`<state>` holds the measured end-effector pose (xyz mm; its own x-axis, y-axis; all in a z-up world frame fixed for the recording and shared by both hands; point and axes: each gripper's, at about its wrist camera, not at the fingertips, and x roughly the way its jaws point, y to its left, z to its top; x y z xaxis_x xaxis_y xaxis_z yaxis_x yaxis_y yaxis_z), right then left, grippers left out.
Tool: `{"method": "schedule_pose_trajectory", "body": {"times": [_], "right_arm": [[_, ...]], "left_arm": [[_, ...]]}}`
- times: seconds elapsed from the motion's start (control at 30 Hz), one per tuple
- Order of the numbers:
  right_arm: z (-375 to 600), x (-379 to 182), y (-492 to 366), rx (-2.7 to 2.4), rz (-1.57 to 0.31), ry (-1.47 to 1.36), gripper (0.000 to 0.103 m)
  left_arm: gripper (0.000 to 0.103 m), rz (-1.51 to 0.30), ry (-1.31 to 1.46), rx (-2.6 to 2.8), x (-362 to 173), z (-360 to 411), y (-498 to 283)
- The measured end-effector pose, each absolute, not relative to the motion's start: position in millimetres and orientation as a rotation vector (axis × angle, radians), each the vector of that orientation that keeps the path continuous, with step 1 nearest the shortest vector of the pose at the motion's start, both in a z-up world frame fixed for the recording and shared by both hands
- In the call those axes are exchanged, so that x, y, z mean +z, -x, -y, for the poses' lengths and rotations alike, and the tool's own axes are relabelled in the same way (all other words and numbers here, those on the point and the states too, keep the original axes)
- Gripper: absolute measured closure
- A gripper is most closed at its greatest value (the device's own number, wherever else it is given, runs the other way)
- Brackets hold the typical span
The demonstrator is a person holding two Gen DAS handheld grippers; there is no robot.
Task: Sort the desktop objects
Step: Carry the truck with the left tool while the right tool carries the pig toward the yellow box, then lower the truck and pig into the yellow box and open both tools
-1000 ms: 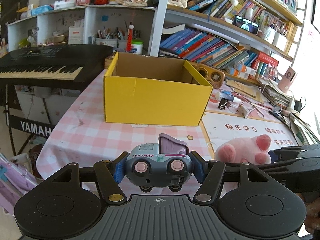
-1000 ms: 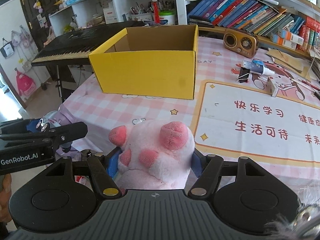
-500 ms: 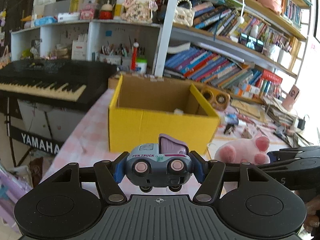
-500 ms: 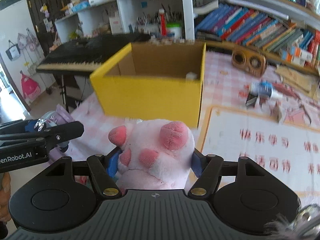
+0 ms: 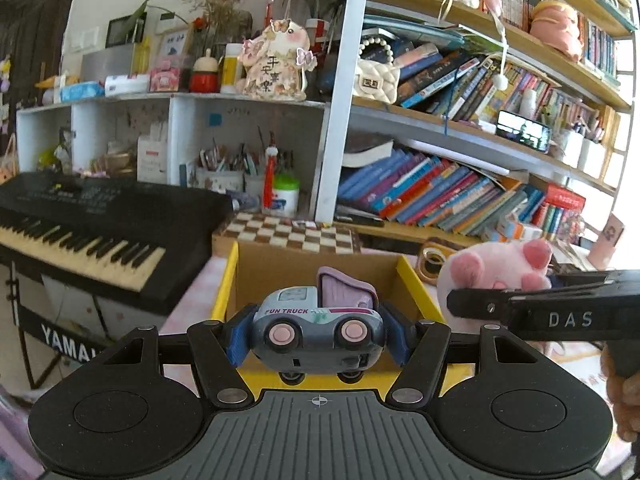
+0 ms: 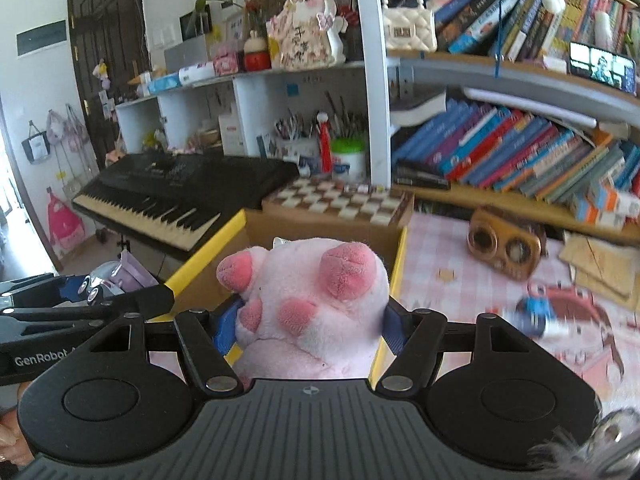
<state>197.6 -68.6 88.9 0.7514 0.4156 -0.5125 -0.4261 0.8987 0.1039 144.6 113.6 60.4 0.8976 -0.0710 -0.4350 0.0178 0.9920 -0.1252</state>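
Observation:
My left gripper (image 5: pixel 318 336) is shut on a grey toy truck (image 5: pixel 318 330) with pink wheels and a lilac back. It holds the truck in the air at the near edge of the open yellow cardboard box (image 5: pixel 226 280). My right gripper (image 6: pixel 308 330) is shut on a pink plush toy (image 6: pixel 308 300) and holds it over the same box's near right corner (image 6: pixel 394 264). The plush also shows in the left wrist view (image 5: pixel 492 276), and the truck shows in the right wrist view (image 6: pixel 102 282). The box's floor is mostly hidden.
A black Yamaha keyboard (image 5: pixel 80 232) stands left of the table. A checkered board (image 6: pixel 340 200) lies behind the box. A wooden speaker (image 6: pixel 504 244) and small blurred items (image 6: pixel 536 312) sit on the pink checked tablecloth at right. Bookshelves (image 5: pixel 440 184) fill the back.
Both grippers have risen and moved forward with their toys, from in front of the yellow box to above its near edge. The box now looks much closer and lower.

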Motion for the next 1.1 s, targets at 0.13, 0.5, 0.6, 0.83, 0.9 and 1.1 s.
{"method": "schedule_pose_trajectory", "body": {"times": [0.13, 0.5, 0.6, 0.83, 0.9, 1.1], "right_arm": [[70, 87, -229, 0.459, -0.554, 0.029, 0.037], [55, 56, -290, 0.517, -0.635, 0.077, 0.037], [48, 46, -301, 0.550, -0.670, 0.115, 0.037], [34, 22, -318, 0.624, -0.749, 0.209, 0.037], [29, 15, -323, 0.643, -0.777, 0.241, 0.037], [15, 6, -329, 0.699, -0.824, 0.340, 0.036]], "left_arm": [[0.039, -0.478, 0.101, -0.027, 54, -109, -173], [0.039, -0.606, 0.022, 0.000, 18, -93, -228], [0.039, -0.655, -0.013, 0.003, 6, -86, -237], [0.039, -0.760, -0.065, 0.003, -16, -78, -249], [0.039, -0.777, -0.038, 0.004, -18, -81, -251], [0.038, -0.821, -0.005, 0.013, -23, -84, -257]]}}
